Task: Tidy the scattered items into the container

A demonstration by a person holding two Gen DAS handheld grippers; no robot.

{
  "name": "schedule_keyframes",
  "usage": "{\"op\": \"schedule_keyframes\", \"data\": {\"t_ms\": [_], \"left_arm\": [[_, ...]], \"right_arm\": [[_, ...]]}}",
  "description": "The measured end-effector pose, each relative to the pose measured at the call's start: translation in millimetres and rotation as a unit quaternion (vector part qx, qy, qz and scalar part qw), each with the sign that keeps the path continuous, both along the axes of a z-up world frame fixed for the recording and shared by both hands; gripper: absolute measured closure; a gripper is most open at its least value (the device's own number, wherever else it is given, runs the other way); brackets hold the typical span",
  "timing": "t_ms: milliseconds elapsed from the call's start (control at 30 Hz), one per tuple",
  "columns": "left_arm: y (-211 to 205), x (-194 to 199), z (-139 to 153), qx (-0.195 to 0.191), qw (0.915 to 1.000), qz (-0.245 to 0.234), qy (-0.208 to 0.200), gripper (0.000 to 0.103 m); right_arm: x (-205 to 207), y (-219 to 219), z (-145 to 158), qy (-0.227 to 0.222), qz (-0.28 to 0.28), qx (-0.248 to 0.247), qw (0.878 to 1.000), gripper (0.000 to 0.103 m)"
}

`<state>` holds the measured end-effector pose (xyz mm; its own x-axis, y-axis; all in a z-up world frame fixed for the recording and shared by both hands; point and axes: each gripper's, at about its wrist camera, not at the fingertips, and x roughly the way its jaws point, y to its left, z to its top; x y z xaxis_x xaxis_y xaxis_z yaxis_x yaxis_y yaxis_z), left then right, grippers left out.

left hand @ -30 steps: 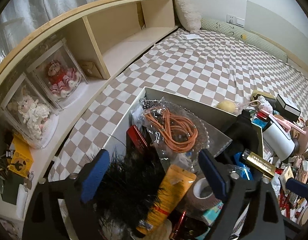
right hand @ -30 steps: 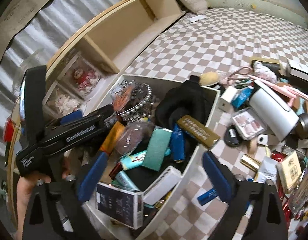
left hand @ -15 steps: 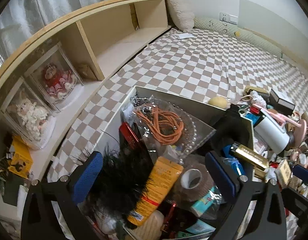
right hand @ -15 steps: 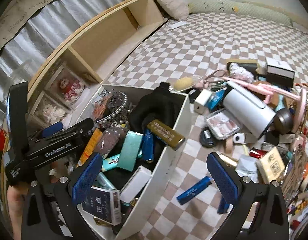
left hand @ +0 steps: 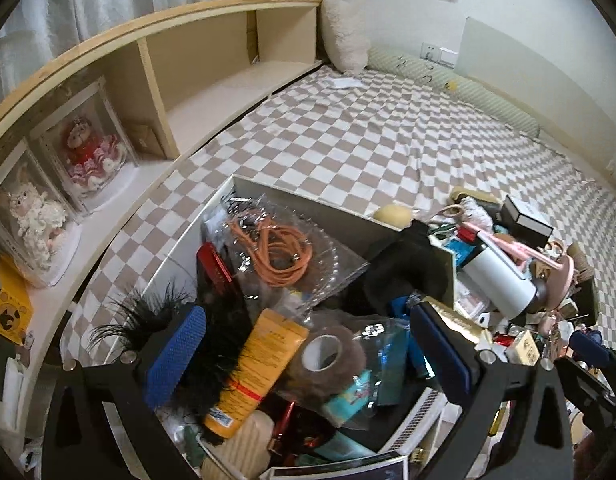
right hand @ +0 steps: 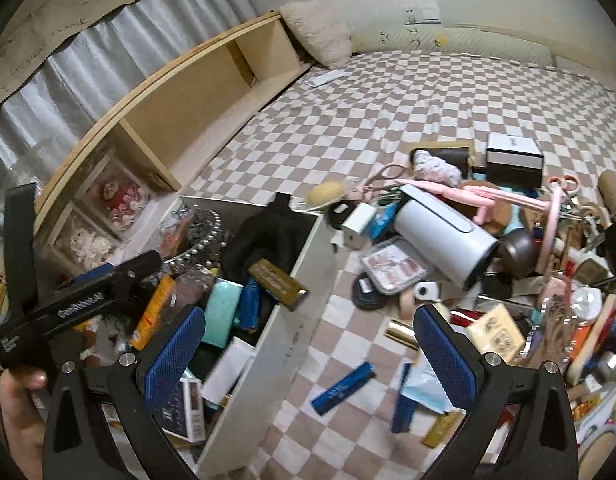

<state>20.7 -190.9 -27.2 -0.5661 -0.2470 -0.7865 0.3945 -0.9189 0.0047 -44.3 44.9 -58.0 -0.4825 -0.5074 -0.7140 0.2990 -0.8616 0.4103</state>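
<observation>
Right claw (right hand: 308, 354) gapes wide and empty, the overfull white box (right hand: 268, 364) beneath its left pad. Ahead, the white plastic cylinder (right hand: 444, 236) looks bulky and slick. Just below the claw, the small blue stick (right hand: 343, 387) on the bed seems light, rigid: pinch across mid-length. Left claw (left hand: 308, 356) hangs open over the box.

Both grippers, left gripper (left hand: 308, 354) and right gripper (right hand: 310, 354), have black frames, blue textured fingers (right hand: 174, 354) (silver screws behind them), white lettering.

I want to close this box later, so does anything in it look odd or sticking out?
Yes. The box is overfull: a gold bar-shaped pack tilts over its side wall, and black cloth is heaped above the rim at the far corner.
</observation>
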Motion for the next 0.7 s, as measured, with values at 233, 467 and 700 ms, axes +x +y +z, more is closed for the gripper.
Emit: {"op": "schedule_keyframes", "data": {"t_ms": [233,467,700], "left_arm": [[17.2,-1.3,4.5,-0.008,0.9995,-0.031,0.006,0.0],[35.1,-5.6,6.1,-0.001,0.9982,-0.059,0.008,0.0],[60.0,-8.7,7.9,-0.009,0.9961,-0.086,0.012,0.0]], "right_arm": [[6.8,22.4,3.2,0.024,-0.021,0.004,0.999,0.0],[16.0,43.0,7.7,0.056,-0.044,0.045,0.996,0.0],[19.9,74.4,3.0,0.051,-0.072,0.066,0.994,0.0]]}}
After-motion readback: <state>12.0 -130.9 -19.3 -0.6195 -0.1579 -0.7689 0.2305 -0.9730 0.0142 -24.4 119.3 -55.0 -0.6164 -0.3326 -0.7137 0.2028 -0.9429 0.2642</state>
